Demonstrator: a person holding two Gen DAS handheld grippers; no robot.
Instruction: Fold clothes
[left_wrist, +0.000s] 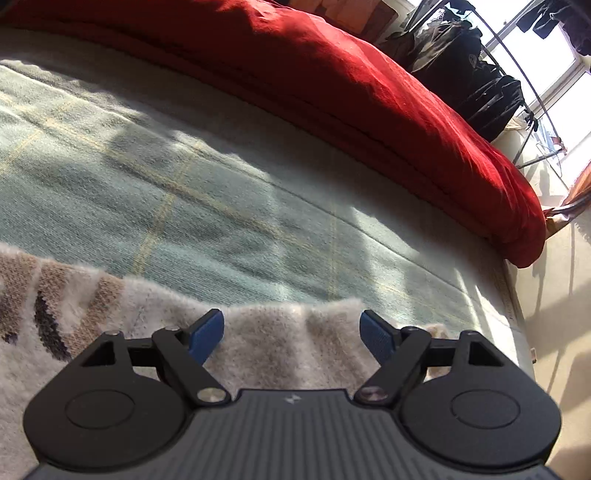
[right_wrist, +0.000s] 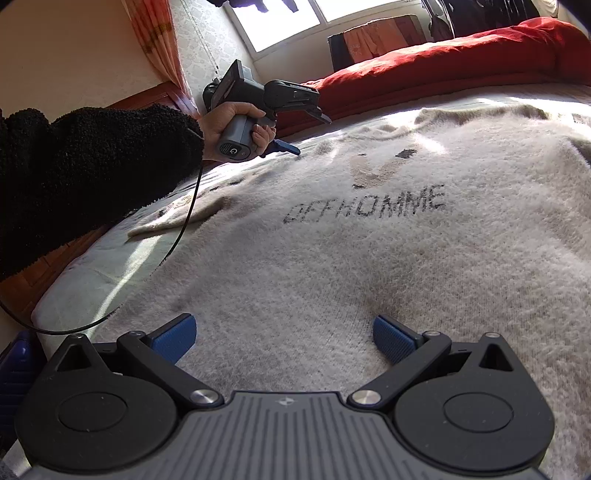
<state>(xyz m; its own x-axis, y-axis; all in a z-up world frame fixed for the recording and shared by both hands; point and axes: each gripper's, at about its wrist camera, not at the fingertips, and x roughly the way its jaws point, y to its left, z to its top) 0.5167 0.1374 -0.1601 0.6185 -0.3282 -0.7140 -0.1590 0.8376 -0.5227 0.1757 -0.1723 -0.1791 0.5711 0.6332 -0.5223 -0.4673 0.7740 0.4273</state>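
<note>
Sweater (right_wrist: 369, 258): fluffy, long-napped knit cloth, matt cream with darker woven lettering. Bed cover (left_wrist: 184, 192): short-pile woven cloth, pale green, matt. Quilt (left_wrist: 351, 92): smooth red cloth, faintly creased. Left gripper (left_wrist: 291, 334) and right gripper (right_wrist: 284, 339): matt black bodies, probably plastic; ribbed grey housing; blue textured pads (right_wrist: 391, 341); bright metal pivot pins. Sleeve (right_wrist: 92, 173): black bouclé fleece.

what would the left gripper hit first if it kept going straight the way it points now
Probably the fuzzy sweater's edge just under the open left gripper, or the pale green blanket right beyond it; depth is unclear.
</note>
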